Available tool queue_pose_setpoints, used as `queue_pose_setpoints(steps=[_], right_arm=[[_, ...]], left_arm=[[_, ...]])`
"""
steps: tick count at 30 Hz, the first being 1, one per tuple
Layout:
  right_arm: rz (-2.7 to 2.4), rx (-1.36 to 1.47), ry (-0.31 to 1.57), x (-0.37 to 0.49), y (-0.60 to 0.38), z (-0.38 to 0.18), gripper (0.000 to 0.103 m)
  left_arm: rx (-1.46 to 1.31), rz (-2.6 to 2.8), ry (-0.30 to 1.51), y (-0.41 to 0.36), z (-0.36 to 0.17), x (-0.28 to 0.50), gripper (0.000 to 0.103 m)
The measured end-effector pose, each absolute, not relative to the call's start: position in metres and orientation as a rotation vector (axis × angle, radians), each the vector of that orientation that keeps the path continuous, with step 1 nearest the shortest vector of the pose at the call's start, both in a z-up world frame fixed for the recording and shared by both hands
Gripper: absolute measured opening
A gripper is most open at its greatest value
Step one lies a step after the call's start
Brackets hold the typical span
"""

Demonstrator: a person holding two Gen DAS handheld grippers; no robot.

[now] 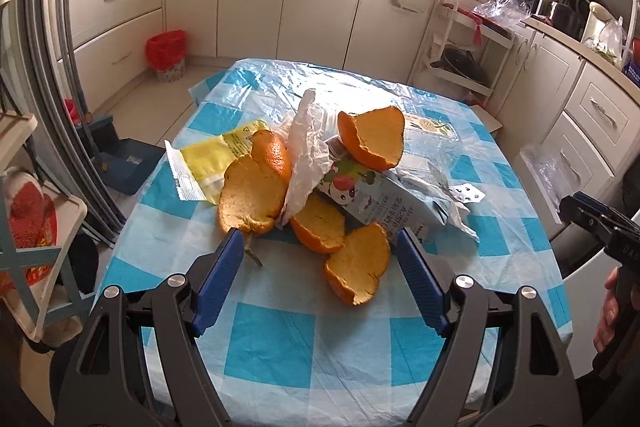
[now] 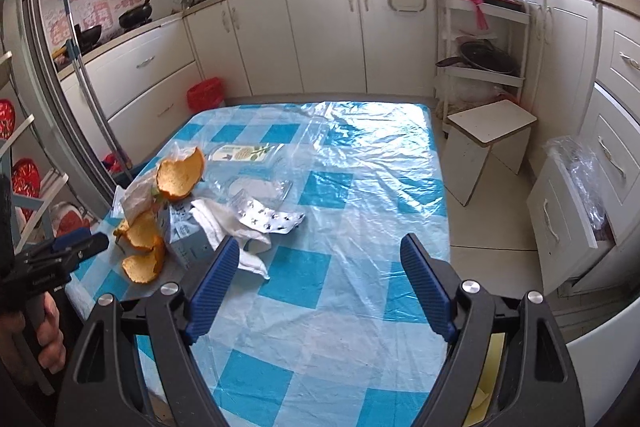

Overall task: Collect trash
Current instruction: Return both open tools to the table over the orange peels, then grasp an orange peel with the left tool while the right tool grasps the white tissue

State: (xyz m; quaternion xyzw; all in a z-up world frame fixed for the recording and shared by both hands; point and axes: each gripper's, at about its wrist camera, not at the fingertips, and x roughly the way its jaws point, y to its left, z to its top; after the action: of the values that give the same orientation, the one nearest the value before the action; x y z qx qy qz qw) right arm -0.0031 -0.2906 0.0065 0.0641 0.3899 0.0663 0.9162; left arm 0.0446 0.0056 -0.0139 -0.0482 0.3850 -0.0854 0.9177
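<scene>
A heap of trash lies on the blue-and-white checked tablecloth: several orange peels, a crumpled white tissue, a light-blue drink carton, a yellow wrapper, a clear plastic bag and a silver pill blister. My left gripper stands open just in front of the heap, nothing between its fingers. My right gripper is open over the cloth, to the right of the peels, carton, tissue and blister.
A red-lined bin stands on the floor by the cabinets beyond the table. A white stool and a bag-lined white bin sit to the right. A rack is at the left. A person's hand holds the left gripper.
</scene>
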Motion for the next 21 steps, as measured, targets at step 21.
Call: queue_pose_setpoints(steps=[21], right_arm=[[0.236, 0.022, 0.910, 0.024, -0.237, -0.029, 0.079]], left_arm=[[-0.063, -0.231, 0.737, -0.003, 0.006, 0.096, 0.074]])
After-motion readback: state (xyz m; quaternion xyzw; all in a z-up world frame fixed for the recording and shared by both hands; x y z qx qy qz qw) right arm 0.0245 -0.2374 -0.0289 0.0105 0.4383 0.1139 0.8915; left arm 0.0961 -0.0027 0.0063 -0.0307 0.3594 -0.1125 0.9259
